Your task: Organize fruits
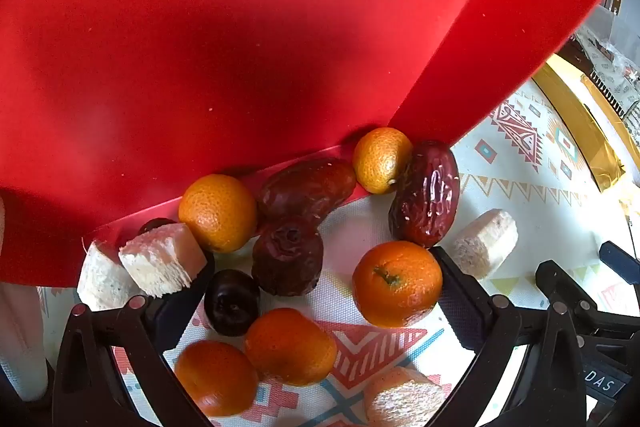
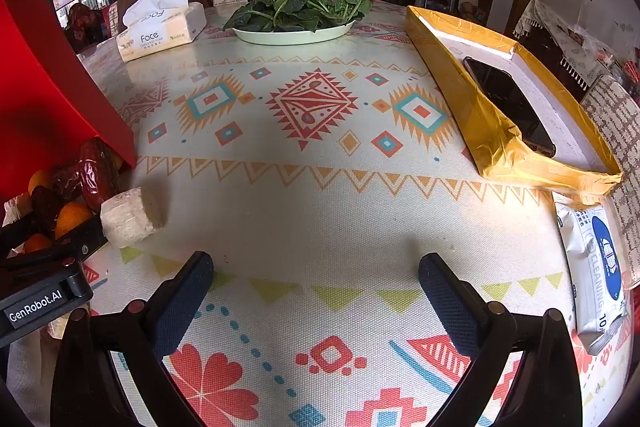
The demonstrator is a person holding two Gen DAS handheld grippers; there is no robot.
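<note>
In the left wrist view a pile of fruit lies on the patterned tablecloth against a red box (image 1: 240, 47): several oranges (image 1: 396, 283), red dates (image 1: 426, 193), a dark plum (image 1: 232, 301) and pale sugarcane chunks (image 1: 162, 259). My left gripper (image 1: 324, 279) is open, its jaws spread around the pile with an orange by the right finger. My right gripper (image 2: 316, 279) is open and empty over bare cloth. The pile shows at the right wrist view's left edge, with a sugarcane chunk (image 2: 130, 217) and the left gripper's body (image 2: 44, 283).
A yellow-taped tray (image 2: 480, 131) holding a phone (image 2: 508, 103) stands at the right. A wipes pack (image 2: 596, 267) lies near it. A plate of greens (image 2: 296, 33) and a tissue box (image 2: 160, 31) sit at the far side, with chairs beyond.
</note>
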